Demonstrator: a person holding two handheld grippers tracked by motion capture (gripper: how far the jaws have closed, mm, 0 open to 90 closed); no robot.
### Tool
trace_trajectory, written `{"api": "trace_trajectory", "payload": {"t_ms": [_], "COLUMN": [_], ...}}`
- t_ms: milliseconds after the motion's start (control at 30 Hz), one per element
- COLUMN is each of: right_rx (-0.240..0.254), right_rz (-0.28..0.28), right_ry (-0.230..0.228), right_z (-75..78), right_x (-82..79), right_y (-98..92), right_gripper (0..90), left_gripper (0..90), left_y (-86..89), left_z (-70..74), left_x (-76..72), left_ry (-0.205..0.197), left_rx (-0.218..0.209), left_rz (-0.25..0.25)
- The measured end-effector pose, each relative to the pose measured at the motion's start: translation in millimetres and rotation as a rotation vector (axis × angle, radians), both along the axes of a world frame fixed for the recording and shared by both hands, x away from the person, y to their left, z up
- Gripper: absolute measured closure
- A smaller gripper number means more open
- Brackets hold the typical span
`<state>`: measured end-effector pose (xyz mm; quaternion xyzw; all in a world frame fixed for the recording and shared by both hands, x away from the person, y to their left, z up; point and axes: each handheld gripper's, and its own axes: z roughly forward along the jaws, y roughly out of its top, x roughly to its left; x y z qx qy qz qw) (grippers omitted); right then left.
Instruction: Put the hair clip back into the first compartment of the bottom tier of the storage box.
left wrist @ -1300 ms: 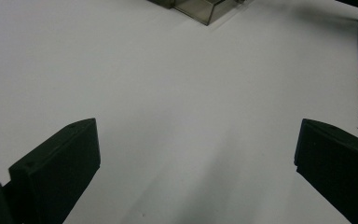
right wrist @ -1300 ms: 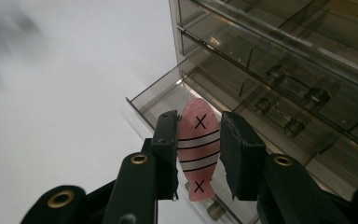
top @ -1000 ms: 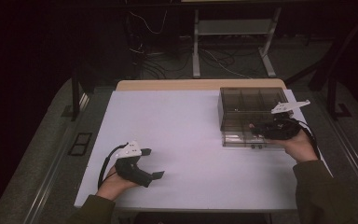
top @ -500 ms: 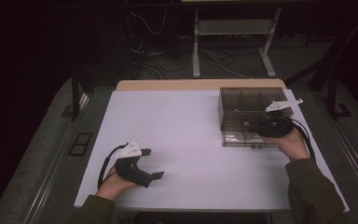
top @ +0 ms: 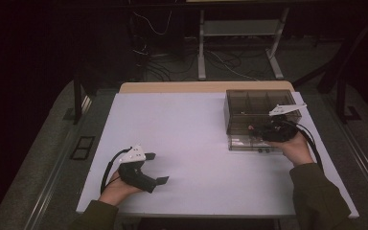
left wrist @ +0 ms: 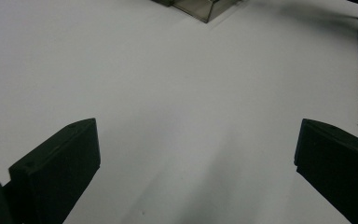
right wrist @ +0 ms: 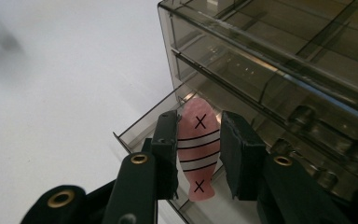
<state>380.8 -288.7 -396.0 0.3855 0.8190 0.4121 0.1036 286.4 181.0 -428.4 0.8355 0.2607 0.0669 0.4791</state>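
Two grippers work at a white table, one in each of the person's hands. On the near left part of the tabletop in the high view the left gripper lies low in its hand, well apart from everything else; in the left gripper view its two black jaws stand far apart with only bare white surface between them, so it is wide open and holds nothing. At the far right of the table stands a smoky, see-through drawer cabinet, and the right gripper is up against its front. In the right gripper view the two jaws are closed on a small pink fish-shaped piece — flat, marked with a black X near each end and white bands edged in black across its middle. The pads press on its two long sides, and the piece sits lengthwise between them, one end pointing away from the camera toward the cabinet. It hangs over a pulled-out lower drawer of the cabinet; whether it touches the drawer's floor cannot be told. Above the drawer, the cabinet's upper tiers are shut — dark knobs show along the front.
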Motion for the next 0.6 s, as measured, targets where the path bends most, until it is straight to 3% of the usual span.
{"api": "trace_trajectory", "payload": {"t_ms": [600], "right_rx": [-0.038], "right_rz": [0.017], "right_ry": [0.02], "right_z": [-16.5], "right_x": [4.0], "right_y": [20.0], "right_gripper": [66.8], "left_gripper": [0.0], "left_y": [-0.8], "left_z": [-0.5], "left_x": [-0.2], "left_ry": [0.004], "left_rx": [0.001], "left_rz": [-0.003]}}
